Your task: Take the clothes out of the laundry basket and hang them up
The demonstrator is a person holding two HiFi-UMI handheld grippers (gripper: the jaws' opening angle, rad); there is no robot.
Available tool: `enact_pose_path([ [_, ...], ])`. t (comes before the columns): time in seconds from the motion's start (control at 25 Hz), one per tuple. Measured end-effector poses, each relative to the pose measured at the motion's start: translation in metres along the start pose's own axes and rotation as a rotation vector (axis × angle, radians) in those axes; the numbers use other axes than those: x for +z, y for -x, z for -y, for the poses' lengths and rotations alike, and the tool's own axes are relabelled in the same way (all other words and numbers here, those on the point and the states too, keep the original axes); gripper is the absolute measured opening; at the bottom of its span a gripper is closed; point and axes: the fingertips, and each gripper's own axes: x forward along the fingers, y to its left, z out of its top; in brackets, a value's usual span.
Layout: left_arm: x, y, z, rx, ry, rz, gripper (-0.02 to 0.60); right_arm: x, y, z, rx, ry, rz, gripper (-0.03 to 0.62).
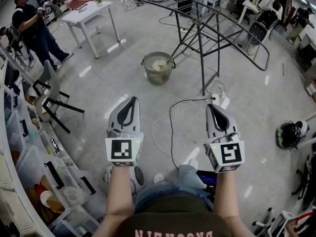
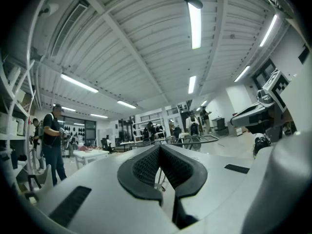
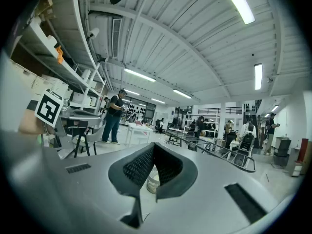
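Ahead, laundry basket (image 1: 159, 78) well beyond left tool (image 1: 132, 99), right tool (image 1: 210, 106) — both closed, empty.

On the floor (image 1: 123, 58) stand 1 laundry basket (image 1: 157, 79), 1 black tubular rack (image 1: 201, 58), 1 white bench (image 1: 94, 9) and 1 grey chair (image 1: 52, 79). The pale clothes (image 1: 159, 64) in the basket are bunched too closely to count. 1 person (image 1: 30, 26) stands near the bench. In the foreground are 2 grippers, the left gripper (image 1: 131, 101) and the right gripper (image 1: 211, 107), each with 2 jaws, making 4 in total.
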Motion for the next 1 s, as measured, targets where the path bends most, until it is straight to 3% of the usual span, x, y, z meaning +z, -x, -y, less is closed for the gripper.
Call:
enact_pose_path([
  [0.16,0.002,0.001,0.003,-0.044,-0.001,-0.019,-0.002,0.005,-0.003,-0.005,-0.01,0.004,0.012,-0.002],
  [0.28,-0.003,0.004,-0.006,-0.004,-0.001,-0.013,-0.002,0.006,-0.001,-0.004,-0.052,-0.043,-0.018,-0.002],
  [0.4,-0.008,0.011,-0.015,0.023,0.022,-0.022,0.002,0.005,0.0,-0.013,-0.03,-0.084,-0.018,0.016],
  [0.44,-0.009,0.014,-0.017,0.024,0.037,-0.025,0.039,0.004,-0.001,-0.018,-0.008,-0.101,-0.013,0.125],
  [0.48,-0.011,0.015,-0.02,0.022,0.054,-0.03,0.187,0.004,-0.002,-0.023,0.013,-0.12,-0.001,0.284],
  [0.52,-0.013,0.016,-0.023,0.025,0.071,-0.034,0.419,0.005,-0.003,-0.027,0.022,-0.139,0.012,0.413],
  [0.56,-0.014,0.016,-0.028,0.039,0.083,-0.039,0.514,0.005,-0.004,-0.029,0.021,-0.15,0.021,0.486],
  [0.6,-0.016,0.016,-0.033,0.058,0.092,-0.046,0.538,0.006,-0.005,-0.031,0.012,-0.151,0.023,0.535],
  [0.68,-0.019,0.015,-0.04,0.086,0.106,-0.061,0.569,0.004,-0.008,-0.033,-0.005,-0.123,-0.001,0.574],
  [0.8,-0.023,0.009,-0.043,0.094,0.109,-0.081,0.571,0.002,-0.018,-0.031,0.004,-0.095,-0.006,0.574],
  [1.0,-0.035,-0.017,-0.05,0.105,0.105,-0.109,0.571,-0.006,-0.051,-0.018,0.054,-0.143,0.007,0.574],
])
